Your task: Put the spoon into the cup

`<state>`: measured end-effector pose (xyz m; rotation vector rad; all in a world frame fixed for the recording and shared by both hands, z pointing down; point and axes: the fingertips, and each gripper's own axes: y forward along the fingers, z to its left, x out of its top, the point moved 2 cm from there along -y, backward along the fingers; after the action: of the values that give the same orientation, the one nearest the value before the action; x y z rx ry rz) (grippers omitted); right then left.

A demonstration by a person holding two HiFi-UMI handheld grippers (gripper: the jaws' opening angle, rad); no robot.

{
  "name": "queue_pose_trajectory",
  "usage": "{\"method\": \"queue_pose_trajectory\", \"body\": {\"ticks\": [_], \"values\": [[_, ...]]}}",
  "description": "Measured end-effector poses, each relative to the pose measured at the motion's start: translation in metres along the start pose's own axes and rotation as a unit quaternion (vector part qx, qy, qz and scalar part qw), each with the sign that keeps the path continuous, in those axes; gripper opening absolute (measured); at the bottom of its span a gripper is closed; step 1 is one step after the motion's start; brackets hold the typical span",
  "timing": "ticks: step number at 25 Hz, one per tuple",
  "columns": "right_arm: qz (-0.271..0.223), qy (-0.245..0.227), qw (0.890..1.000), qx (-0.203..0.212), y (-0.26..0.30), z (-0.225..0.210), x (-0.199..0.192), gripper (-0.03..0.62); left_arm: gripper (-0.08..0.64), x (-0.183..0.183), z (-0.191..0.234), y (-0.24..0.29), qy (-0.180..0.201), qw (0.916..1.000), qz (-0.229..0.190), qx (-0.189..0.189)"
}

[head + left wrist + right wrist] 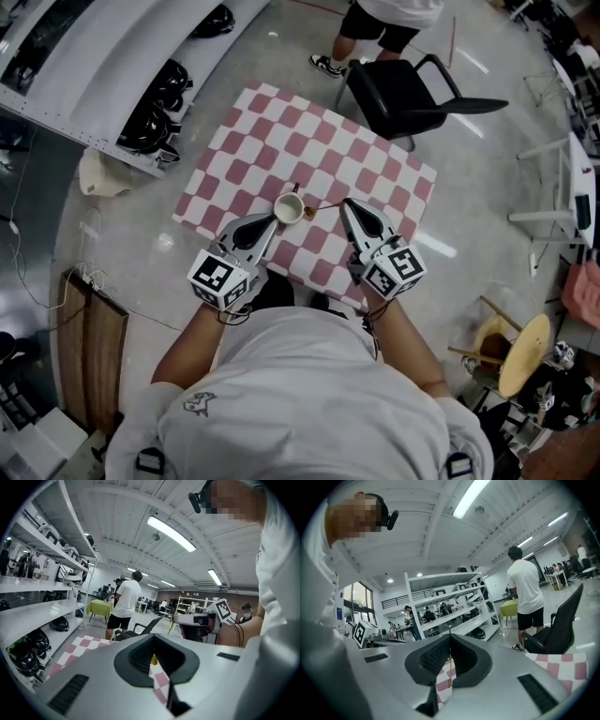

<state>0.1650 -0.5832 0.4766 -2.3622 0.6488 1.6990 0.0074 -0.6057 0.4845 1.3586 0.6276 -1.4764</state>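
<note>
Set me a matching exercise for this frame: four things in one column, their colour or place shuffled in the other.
Things:
1. cup
2. spoon
3. chair
4. tablecloth

Colour or place:
a. black, on the floor beyond the table
b. pink and white checks
c. white
d. just right of the cup in the head view

Pairs: 1-c, 2-d, 3-a, 4-b
</note>
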Motion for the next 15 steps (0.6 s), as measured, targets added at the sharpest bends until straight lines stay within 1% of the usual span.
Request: {"method": "queue_pose_trajectory", "body": {"ticks": [7,11,15], "values": [[0.019,0.013,1.000,-0.021,0.021,-0.012,-0.031,0.032,0.012,-0.024,0.022,0.011,-0.015,0.9994,0.025,-0.018],[0.029,0.022,0.999,-0.026,0.033,-0.019,-0.052,0.032,0.012,-0.046,0.031,0.016,-0.021,0.9979,0.051,-0.033],[0.044,0.038,0.998,-0.035,0.041,-0.020,-0.079,0.032,0.012,-0.061,0.038,0.015,-0.034,0.9959,0.071,-0.045]]}}
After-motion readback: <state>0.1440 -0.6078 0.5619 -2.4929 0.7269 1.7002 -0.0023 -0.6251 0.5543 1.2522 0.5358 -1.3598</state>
